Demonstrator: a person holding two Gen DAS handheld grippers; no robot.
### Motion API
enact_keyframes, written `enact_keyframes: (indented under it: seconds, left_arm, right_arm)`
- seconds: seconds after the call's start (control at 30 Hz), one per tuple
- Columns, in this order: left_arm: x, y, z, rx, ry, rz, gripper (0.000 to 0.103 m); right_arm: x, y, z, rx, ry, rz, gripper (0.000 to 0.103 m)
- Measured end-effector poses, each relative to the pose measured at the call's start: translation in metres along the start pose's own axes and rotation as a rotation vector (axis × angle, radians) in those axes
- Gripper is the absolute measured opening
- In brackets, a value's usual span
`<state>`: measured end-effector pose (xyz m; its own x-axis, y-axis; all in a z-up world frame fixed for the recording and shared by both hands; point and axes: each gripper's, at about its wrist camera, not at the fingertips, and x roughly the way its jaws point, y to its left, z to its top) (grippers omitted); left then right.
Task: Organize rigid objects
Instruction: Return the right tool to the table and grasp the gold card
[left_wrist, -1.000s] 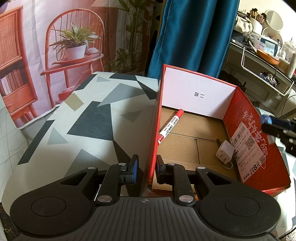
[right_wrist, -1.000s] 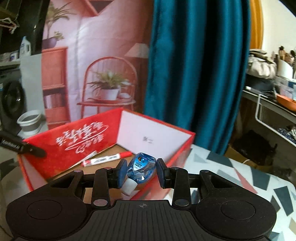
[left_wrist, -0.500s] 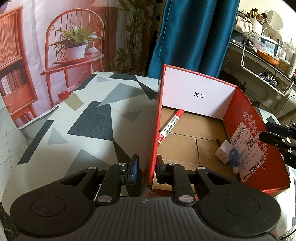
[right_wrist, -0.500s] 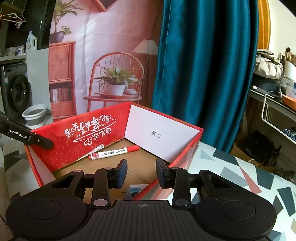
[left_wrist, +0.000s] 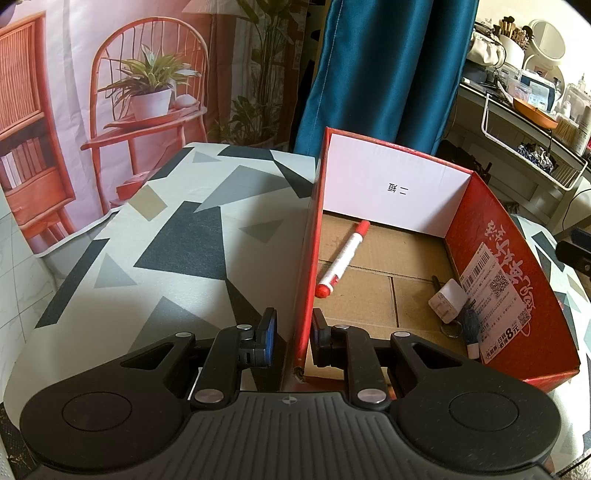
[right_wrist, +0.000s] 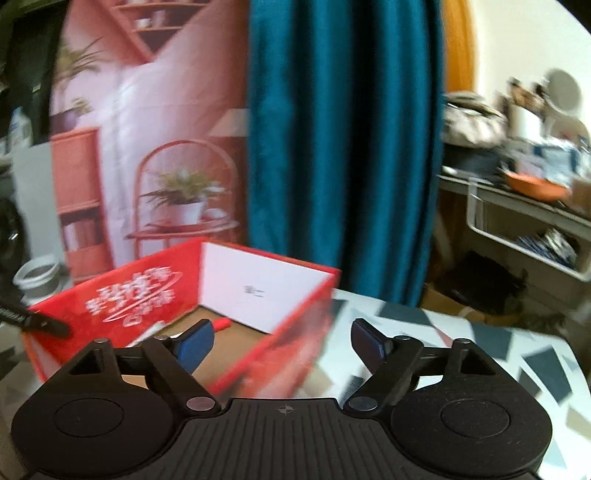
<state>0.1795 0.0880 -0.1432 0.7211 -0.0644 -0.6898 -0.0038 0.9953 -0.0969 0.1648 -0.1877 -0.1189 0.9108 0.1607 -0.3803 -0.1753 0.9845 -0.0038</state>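
Item one: my left gripper (left_wrist: 291, 334), clamped shut on the near left wall of the red cardboard box (left_wrist: 513, 280), one pad outside and one inside.

Item two: box contents, seen from the left wrist. A red-capped white marker (left_wrist: 343, 260) lies at about 12 o'clock from that grip, beside the left wall. A white charger plug (left_wrist: 447, 301) sits at 2 o'clock against the right wall, with a small blue bottle (left_wrist: 471, 328) touching it on the near side and a key ring just beneath.

Item three: my right gripper (right_wrist: 282, 341), jaws opening wide, nothing between the pads; the box's right wall crosses low between them. The view is motion-blurred.

Item four: surroundings. A geometric-patterned tablecloth (left_wrist: 177, 236) under the box, a teal curtain (left_wrist: 384, 74) at 12 o'clock behind it, a printed backdrop (left_wrist: 110, 74) at 10 o'clock, a cluttered shelf (left_wrist: 532, 110) at 2 o'clock.
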Motion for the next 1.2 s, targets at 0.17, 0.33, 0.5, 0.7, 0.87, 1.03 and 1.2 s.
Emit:
enact_keyframes:
  seconds: [0.17, 0.33, 0.5, 0.7, 0.87, 1.03, 1.2]
  left_arm:
    - [0.000, 0.000, 0.000, 0.001, 0.000, 0.001, 0.021]
    - [0.000, 0.000, 0.000, 0.000, 0.000, 0.001, 0.021]
    - [0.000, 0.000, 0.000, 0.001, 0.000, 0.001, 0.021]
    - [-0.001, 0.001, 0.000, 0.003, 0.000, 0.001, 0.021]
    - [-0.001, 0.001, 0.000, 0.002, 0.000, 0.001, 0.021]
    - [-0.001, 0.001, 0.000, 0.003, 0.000, 0.001, 0.021]
    - [-0.001, 0.001, 0.000, 0.003, 0.000, 0.002, 0.021]
  right_arm:
    - [-0.001, -0.030, -0.022, 0.123, 0.027, -0.110, 0.097]
    - [0.012, -0.043, -0.057, 0.207, 0.145, -0.125, 0.101]
    - [0.032, -0.033, -0.084, 0.205, 0.258, -0.113, 0.096]
    - [0.055, -0.017, -0.099, 0.155, 0.349, -0.072, 0.081]
    - [0.058, -0.011, -0.107, 0.122, 0.371, -0.092, 0.075]
    - [0.053, -0.011, -0.109, 0.100, 0.355, -0.110, 0.061]
    - [0.046, -0.017, -0.116, 0.091, 0.315, -0.132, 0.061]
